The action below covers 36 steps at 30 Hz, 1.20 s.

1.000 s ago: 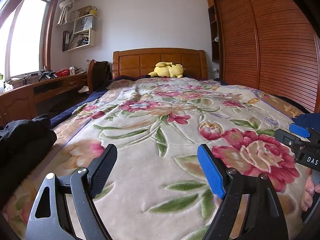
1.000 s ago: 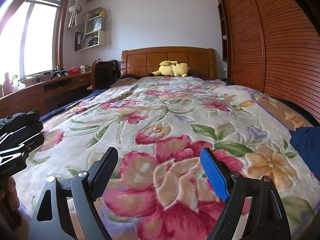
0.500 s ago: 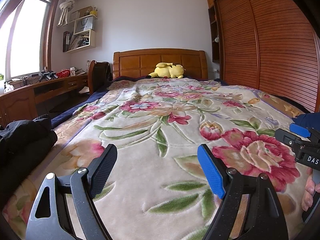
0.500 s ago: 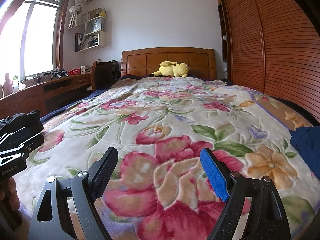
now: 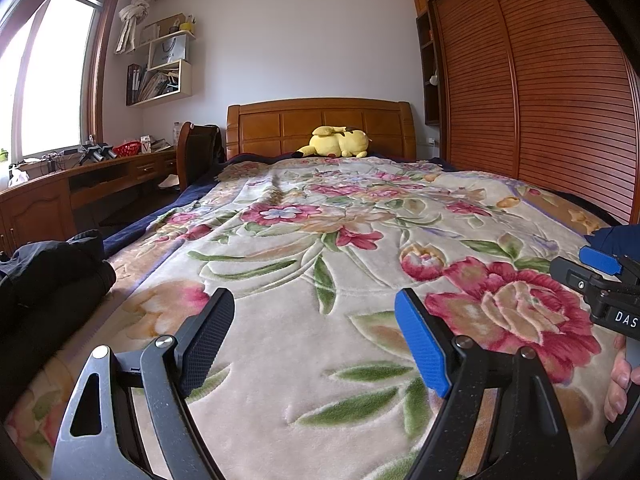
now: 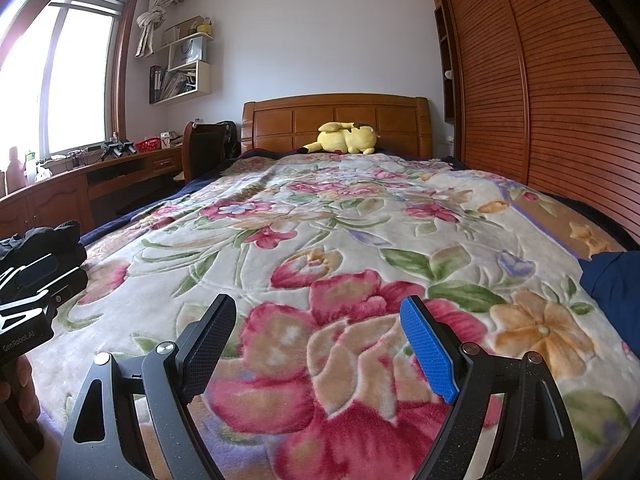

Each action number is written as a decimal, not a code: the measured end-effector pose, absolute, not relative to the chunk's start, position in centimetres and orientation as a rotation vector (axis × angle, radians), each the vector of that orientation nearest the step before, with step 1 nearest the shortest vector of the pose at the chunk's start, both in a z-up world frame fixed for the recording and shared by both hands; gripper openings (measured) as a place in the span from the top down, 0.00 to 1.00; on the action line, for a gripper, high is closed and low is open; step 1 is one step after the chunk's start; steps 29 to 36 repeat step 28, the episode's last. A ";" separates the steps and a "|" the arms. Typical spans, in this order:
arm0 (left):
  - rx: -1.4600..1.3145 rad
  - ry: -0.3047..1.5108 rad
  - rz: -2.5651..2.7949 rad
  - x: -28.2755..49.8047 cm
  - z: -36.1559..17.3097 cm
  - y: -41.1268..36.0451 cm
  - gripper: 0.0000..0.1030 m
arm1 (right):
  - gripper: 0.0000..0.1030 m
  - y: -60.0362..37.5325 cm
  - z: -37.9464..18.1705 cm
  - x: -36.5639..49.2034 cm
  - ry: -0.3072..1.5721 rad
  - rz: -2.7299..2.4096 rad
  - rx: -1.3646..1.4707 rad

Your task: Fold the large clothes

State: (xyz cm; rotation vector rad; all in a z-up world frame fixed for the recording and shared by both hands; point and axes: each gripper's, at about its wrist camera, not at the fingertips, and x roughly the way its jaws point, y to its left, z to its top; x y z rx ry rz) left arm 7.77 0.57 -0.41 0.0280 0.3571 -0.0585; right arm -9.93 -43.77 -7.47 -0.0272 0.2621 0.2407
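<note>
Bedroom w/ a big bed [image 5: 304, 360] in the middle, covered by a flowery blanket [image 6: 320, 248]. Wood headboard [image 5: 320, 124] at the far end, w/ a yellow plush toy [image 5: 336, 142] lying in front of it. Brown slat closet [image 6: 540, 100] on one side; window [image 6: 76, 80] & long tabletop [image 5: 80, 168] on the other.

Left tongs [image 5: 316, 340] hang low over the near end of the bed. Jaws are spread wide, nothing btwn them. Right tongs [image 6: 318, 344] look the same: wide apart, empty, over a big red flower.

Clothes to fold: a dark pile [image 5: 52, 264] sits at the bed's left edge, just beside the left tongs. Looks black, maybe a jacket or pants, can't tell which. A bit of navy cloth [image 6: 612, 284] pokes in at the right edge, near the right tongs. It may be clothing too, but too little shows to say.

Step now, I think: the very start. Nothing picked up yet, nothing laid flat on the bed.

Next move prob needs one of the tongs to go to the dark pile, pinch an edge & pull it to the open middle of the blanket. Then both tongs spread it flat before any fold.
</note>
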 end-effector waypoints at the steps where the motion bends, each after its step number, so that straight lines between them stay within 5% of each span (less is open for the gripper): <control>1: 0.028 0.358 -0.058 7.8 -0.4 0.6 0.19 | 0.17 -43.8 -7.5 -9.9 0.262 0.241 -0.027; 36: 0.031 0.355 -0.058 7.6 -0.4 0.5 0.19 | 0.17 -43.8 -7.5 -9.9 0.262 0.243 -0.027</control>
